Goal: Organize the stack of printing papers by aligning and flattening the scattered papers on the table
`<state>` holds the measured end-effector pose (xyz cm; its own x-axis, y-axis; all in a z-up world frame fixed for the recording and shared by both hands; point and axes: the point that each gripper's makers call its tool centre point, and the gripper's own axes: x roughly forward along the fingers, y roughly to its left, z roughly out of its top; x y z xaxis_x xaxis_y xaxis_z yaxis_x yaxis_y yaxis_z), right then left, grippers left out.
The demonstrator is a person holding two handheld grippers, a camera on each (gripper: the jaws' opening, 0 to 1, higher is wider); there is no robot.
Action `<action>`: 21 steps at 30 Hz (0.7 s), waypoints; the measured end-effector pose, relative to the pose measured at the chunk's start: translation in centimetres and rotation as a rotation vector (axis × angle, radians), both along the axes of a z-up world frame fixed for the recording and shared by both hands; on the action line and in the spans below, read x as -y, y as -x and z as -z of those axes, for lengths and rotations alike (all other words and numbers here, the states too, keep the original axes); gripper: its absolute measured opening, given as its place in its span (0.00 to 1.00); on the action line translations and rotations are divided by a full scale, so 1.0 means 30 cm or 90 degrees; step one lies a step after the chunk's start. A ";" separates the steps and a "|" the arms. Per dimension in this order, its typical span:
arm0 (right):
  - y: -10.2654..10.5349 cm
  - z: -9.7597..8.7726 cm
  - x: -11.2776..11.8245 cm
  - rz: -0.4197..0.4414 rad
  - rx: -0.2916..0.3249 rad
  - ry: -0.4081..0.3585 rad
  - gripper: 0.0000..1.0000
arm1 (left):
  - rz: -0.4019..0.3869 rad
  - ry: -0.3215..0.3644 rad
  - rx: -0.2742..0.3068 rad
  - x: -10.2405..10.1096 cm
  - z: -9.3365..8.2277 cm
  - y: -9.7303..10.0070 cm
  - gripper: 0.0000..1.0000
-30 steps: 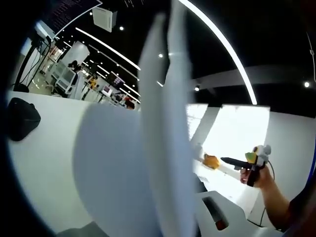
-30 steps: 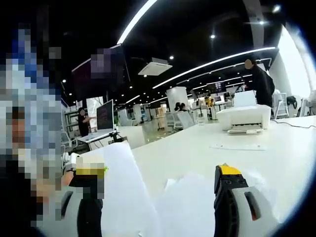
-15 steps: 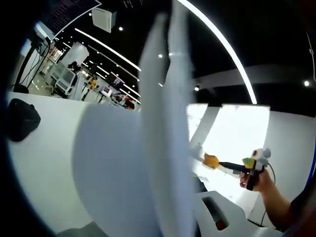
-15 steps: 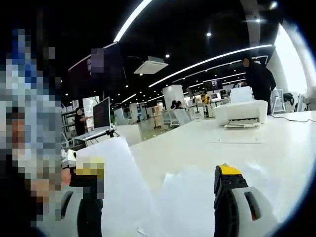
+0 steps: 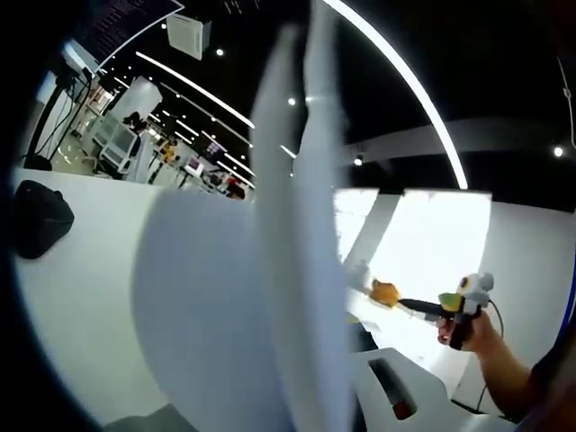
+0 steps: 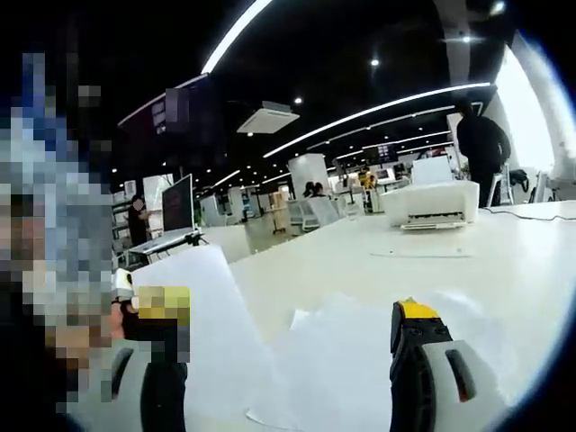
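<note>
A stack of white printing papers (image 5: 297, 270) stands upright and edge-on in the left gripper view, with a curved sheet bulging to its left. My left gripper (image 5: 301, 391) is shut on its lower part; one white jaw shows at the right, the other is hidden by paper. To the right of the stack, a hand holds my right gripper (image 5: 387, 293), which points at it. In the right gripper view, my right gripper (image 6: 288, 310) is open, its yellow-tipped jaws wide apart over loose sheets (image 6: 351, 360) lying on the white table (image 6: 360, 270). The upright sheet (image 6: 193, 306) rises at the left.
A white printer (image 6: 441, 202) sits at the table's far side, with a single sheet (image 6: 418, 255) in front of it and a cable (image 6: 531, 214) to its right. A person (image 6: 481, 144) stands behind it. A black object (image 5: 40, 216) lies at the table's left.
The right gripper has edged a little closer to the upright stack. The right gripper view has shifted slightly. The papers stay held as before.
</note>
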<state>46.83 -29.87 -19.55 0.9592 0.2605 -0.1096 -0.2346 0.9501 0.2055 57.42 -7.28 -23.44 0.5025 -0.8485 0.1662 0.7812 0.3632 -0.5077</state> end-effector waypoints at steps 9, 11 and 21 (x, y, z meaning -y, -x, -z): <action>0.018 0.033 0.038 0.021 -0.021 -0.006 0.89 | 0.005 0.001 -0.009 0.001 0.002 -0.001 0.06; 0.025 0.031 0.042 0.026 -0.020 -0.011 0.89 | 0.006 0.004 -0.010 -0.001 0.000 0.000 0.06; 0.072 0.060 0.097 0.059 -0.032 -0.015 0.88 | 0.012 0.017 -0.010 -0.001 -0.009 0.014 0.06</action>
